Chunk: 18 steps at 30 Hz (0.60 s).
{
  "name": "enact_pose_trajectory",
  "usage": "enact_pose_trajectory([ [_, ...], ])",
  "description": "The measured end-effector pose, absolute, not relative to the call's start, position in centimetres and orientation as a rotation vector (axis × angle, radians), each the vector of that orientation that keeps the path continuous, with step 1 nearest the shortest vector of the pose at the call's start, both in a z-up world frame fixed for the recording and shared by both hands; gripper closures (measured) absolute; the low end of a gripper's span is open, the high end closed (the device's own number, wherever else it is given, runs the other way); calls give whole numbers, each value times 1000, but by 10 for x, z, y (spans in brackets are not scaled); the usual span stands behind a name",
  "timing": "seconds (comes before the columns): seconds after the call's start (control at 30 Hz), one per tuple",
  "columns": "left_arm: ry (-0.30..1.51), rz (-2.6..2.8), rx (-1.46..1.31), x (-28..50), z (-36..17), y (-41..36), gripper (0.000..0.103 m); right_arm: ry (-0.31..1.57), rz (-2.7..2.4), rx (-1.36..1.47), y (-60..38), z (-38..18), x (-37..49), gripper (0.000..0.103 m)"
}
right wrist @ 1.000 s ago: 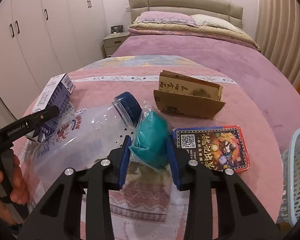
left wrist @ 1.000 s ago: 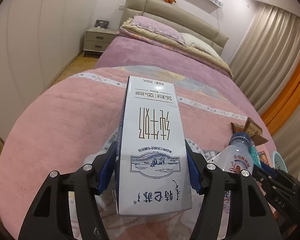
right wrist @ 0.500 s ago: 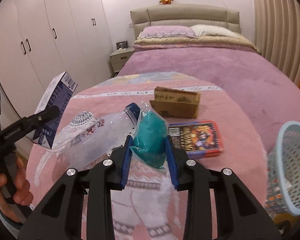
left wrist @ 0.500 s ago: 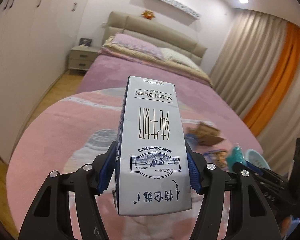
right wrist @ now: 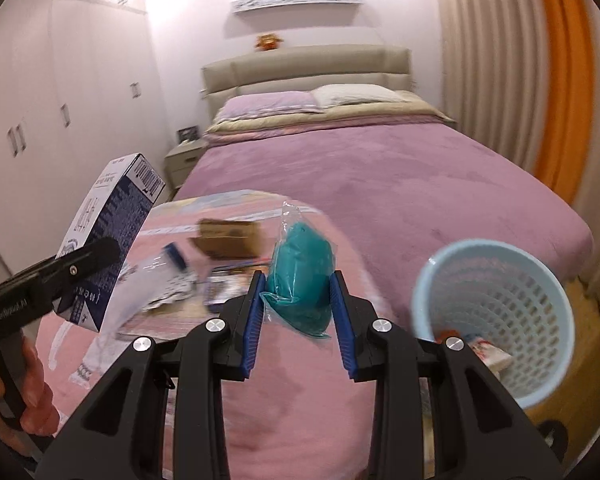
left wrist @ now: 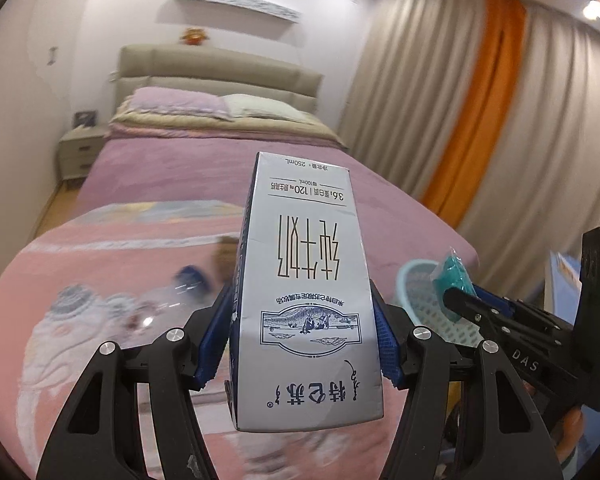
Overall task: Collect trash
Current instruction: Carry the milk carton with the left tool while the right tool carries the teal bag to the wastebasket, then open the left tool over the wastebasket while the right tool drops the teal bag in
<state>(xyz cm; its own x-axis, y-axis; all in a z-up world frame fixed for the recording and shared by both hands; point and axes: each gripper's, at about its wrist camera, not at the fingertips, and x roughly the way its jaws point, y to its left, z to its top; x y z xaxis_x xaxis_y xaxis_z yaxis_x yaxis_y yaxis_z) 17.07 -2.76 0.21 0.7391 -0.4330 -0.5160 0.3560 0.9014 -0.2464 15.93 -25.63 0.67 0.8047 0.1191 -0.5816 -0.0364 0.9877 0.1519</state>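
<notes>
Left gripper [left wrist: 304, 340] clamped on a white-and-blue milk carton [left wrist: 306, 280], blue pads pressing both side faces, carton lifted clear of the pink blanket [left wrist: 80, 264]. Right gripper [right wrist: 298, 312] closed narrow on a teal wad in a clear plastic bag [right wrist: 302, 280], also raised. Pale blue mesh basket [right wrist: 496, 276] standing off the bed's right edge, near and to the right of the teal wad, some scraps already at its bottom. Left behind on the blanket: a clear bottle [right wrist: 156, 288] with a blue cap, a brown cardboard box [right wrist: 228, 240], and possibly a printed packet, too blurred to confirm.

Risks from here: bag film slipping between the pads, dropping the wad short of the rim; carton striking the rim and tipping the light basket; both grippers crowding one opening and colliding.
</notes>
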Motion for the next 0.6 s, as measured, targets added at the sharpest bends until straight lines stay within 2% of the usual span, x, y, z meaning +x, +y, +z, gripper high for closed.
enact_pose_trajectory([
  [0.27, 658, -610, -97, 191, 4, -118, 43, 658, -75, 270, -348, -7, 152, 73],
  [0.6, 831, -799, -83, 223, -33, -231, 43, 774, -241, 456, -447, -57, 156, 73],
])
